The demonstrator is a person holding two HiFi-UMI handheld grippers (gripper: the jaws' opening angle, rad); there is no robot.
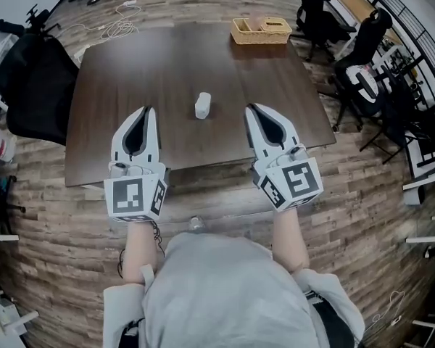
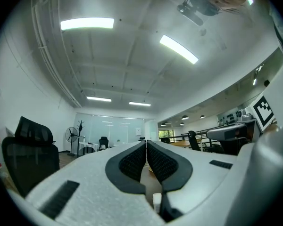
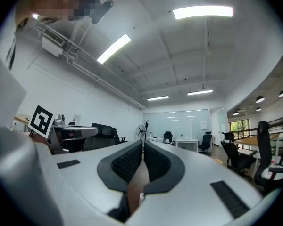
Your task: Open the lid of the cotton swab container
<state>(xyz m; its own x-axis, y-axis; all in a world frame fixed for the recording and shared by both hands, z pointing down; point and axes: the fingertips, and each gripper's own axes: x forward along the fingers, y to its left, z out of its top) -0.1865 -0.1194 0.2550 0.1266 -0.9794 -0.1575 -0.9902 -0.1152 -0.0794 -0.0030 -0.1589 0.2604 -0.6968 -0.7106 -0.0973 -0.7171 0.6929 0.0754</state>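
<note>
Left gripper (image 1: 146, 110): a white, matte-textured two-jaw tool with dark ribbed pads. In the left gripper view (image 2: 146, 143) the pads meet along one thin seam. The jaws are closed and nothing is between them.

Right gripper (image 1: 251, 109): same build and finish. In the right gripper view (image 3: 143, 145) its ribbed pads also lie together. It is closed and holds nothing.

Each gripper has a cube with black-and-white square markers at its rear (left (image 1: 134, 196), right (image 1: 293, 183)). Both cubes sit over the near edge of the table.

The task's thing is a small white cotton swab container (image 1: 203, 105), rounded and smooth-sided. It stands upright on the dark brown rectangular wooden table (image 1: 116, 71), near the middle of the table. It lies between the two grippers' tips and clear of both. From the head view I cannot tell how its lid sits.

A light woven wicker basket (image 1: 236, 32), rectangular and divided into compartments, sits at the table's far edge, well apart from the container.

The floor is wood-grain plank flooring (image 1: 58, 223). Black mesh-backed office chairs (image 1: 362, 42) stand to the right of the table.
</note>
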